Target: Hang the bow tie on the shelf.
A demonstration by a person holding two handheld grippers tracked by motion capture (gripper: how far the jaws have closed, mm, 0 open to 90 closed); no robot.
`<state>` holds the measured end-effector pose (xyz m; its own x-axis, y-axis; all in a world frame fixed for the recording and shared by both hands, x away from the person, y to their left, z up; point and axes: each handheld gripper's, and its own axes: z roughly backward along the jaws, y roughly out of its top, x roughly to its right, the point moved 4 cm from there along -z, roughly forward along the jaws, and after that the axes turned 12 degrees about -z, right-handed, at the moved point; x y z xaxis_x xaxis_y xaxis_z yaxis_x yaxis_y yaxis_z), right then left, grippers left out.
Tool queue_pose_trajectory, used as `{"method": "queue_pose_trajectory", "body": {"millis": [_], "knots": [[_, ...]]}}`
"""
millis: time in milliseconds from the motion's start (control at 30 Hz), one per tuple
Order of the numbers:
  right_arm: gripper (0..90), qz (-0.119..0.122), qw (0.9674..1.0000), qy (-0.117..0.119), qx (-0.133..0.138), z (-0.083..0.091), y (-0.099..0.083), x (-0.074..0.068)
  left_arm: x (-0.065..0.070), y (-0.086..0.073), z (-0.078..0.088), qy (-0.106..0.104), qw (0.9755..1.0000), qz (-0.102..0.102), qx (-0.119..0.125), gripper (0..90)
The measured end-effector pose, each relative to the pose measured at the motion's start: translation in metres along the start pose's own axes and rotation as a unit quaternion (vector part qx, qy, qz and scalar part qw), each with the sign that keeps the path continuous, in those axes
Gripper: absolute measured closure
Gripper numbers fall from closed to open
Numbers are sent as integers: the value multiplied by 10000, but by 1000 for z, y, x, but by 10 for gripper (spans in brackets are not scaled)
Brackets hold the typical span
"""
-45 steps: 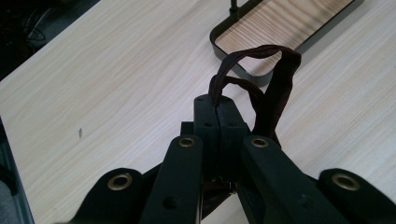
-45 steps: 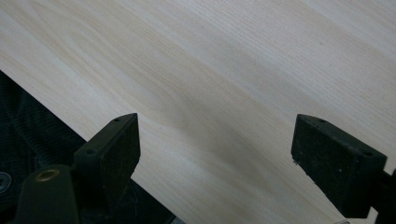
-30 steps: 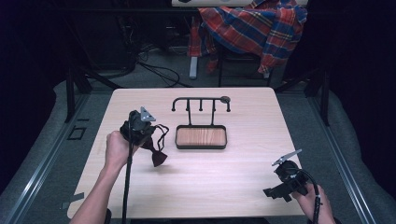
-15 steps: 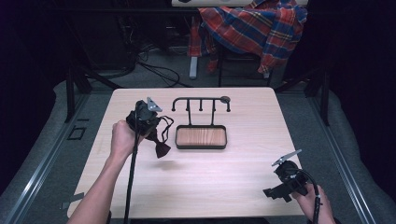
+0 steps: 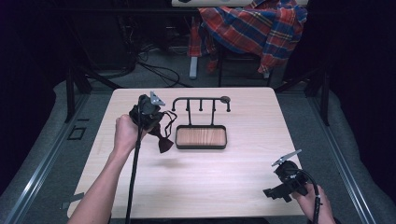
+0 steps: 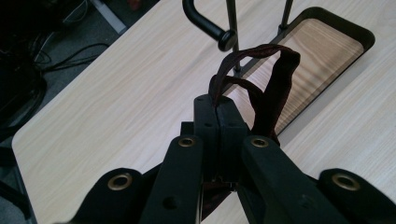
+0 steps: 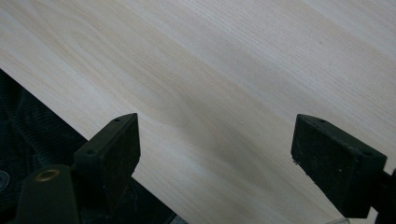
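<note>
- The left gripper [image 6: 218, 122] has its fingers [image 6: 205, 121] pressed together on a thin dark red strap [image 6: 223, 79]; the strap enters the seam between the two pads from above.
- The strap belongs to a dark red fabric item [image 5: 165, 140]. In the left gripper view, its loop rises from the pads, arches over and falls back down beside the right pad.
- In the high view, the fabric item hangs below the left gripper [image 5: 156, 119], clear of the surface [image 5: 233, 177], with its shadow lying on the wood beneath it.
- The fabric item hangs just beside the left end of a black tray [image 5: 178, 139] with a wooden floor. The tray sits near the middle of the surface, toward the far edge.
- A black hook rack [image 5: 201, 99] rises from the far side of the tray. Its left hook end [image 6: 226, 39] sits just above and beyond the strap loop in the left gripper view, apart from it.
- The left hand [image 5: 123, 135] holds the gripper body above the left half of the surface, with the cable trailing toward the near edge.
- The right gripper [image 7: 217, 154] has its fingers [image 7: 116, 149] spread wide with nothing between them; bare wood lies below.
- In the high view, the right gripper [image 5: 273, 191] rests at the near right corner of the surface, well apart from the tray.
- A plaid cloth [image 5: 252, 28] hangs beyond the far edge.
</note>
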<state>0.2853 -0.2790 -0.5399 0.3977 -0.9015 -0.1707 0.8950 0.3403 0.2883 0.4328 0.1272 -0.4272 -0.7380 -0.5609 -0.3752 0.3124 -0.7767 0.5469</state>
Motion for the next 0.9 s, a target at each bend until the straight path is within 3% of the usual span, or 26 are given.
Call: {"method": "queue_pose_trajectory", "body": {"millis": [567,900], "knots": [[154,19,10000,-32,-17,0,0,0,-6,24,-3,7,9999,-47,91,892],[154,36,10000,-18,-27,-1,0,0,-17,31,-16,-55,9999,123,6,891]]}}
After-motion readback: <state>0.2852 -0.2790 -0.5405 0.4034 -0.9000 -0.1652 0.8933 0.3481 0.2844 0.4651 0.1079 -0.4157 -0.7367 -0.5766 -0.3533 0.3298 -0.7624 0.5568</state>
